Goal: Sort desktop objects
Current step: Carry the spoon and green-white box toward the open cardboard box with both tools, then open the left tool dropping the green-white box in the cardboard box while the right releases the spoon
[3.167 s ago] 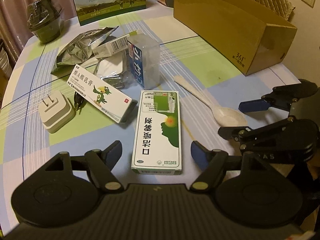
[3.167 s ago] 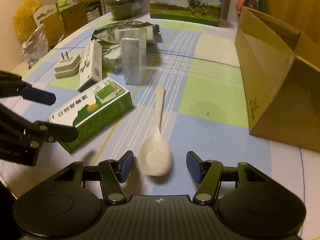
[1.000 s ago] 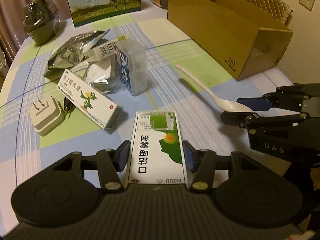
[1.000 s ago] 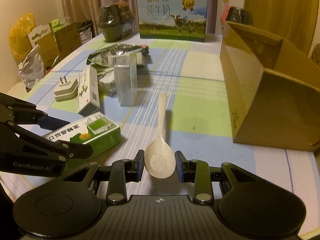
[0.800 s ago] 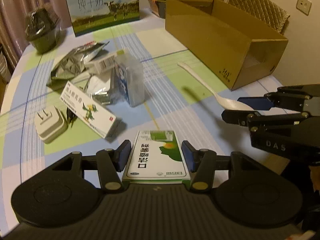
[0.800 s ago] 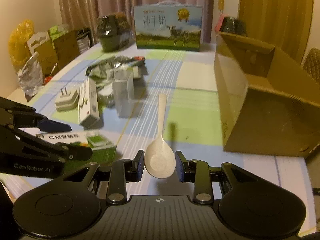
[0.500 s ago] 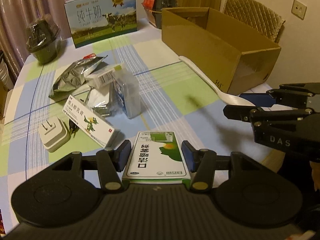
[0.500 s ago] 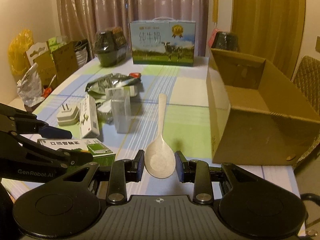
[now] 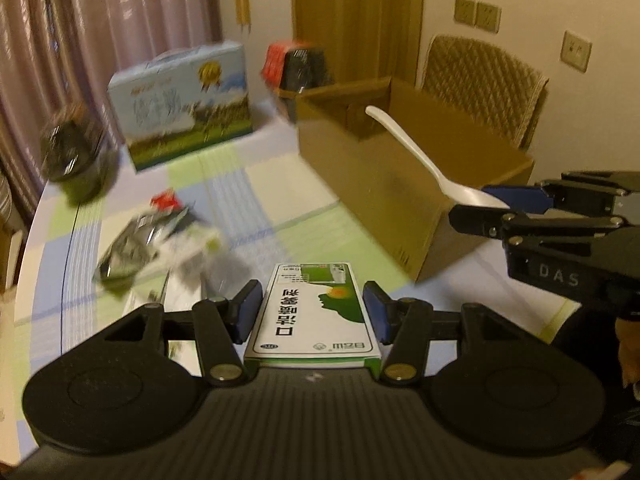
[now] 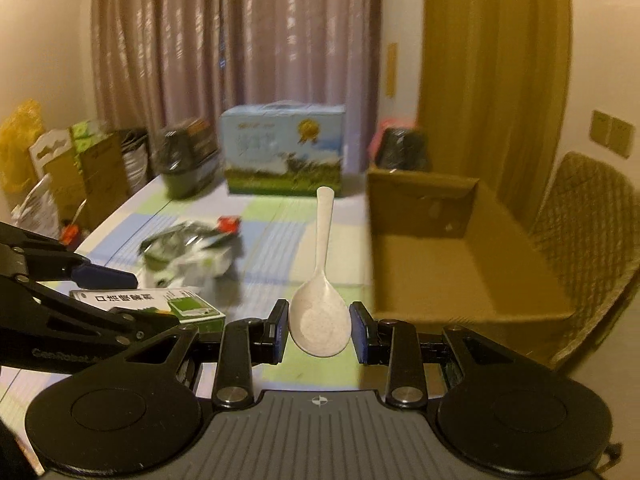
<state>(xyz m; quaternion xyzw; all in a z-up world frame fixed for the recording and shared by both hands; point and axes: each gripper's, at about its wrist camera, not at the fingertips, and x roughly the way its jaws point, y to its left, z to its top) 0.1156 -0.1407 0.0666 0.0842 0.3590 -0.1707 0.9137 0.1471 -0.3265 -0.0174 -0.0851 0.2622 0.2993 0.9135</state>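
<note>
A: What are the left tongs (image 9: pixel 312 312) doing?

B: They are clamping the green-and-white box (image 9: pixel 314 314) by its long sides, with the printed face up, and holding it in the air above the checked surface (image 9: pixel 256 208).

A: And the right tongs (image 10: pixel 319 326)?

B: They are pinching the bowl of the white spoon (image 10: pixel 320 296) between the blue pads. The handle is pointing forward, away from the tongs, toward the far end of the surface.

A: Where is the spoon sitting relative to the cardboard box (image 10: pixel 460 256)?

B: It is hanging just to the left of the open box in the right wrist view. In the left wrist view its handle is showing in front of the box opening.

A: What else is lying around?

B: A blurred heap of foil packets (image 9: pixel 156 236) is lying on the surface beyond the left tongs. A blue milk carton (image 10: pixel 282 150) is standing at the far end, with a dark wrapped pot (image 9: pixel 76 160) beside it. A padded chair (image 9: pixel 484 84) is standing behind the cardboard box.
</note>
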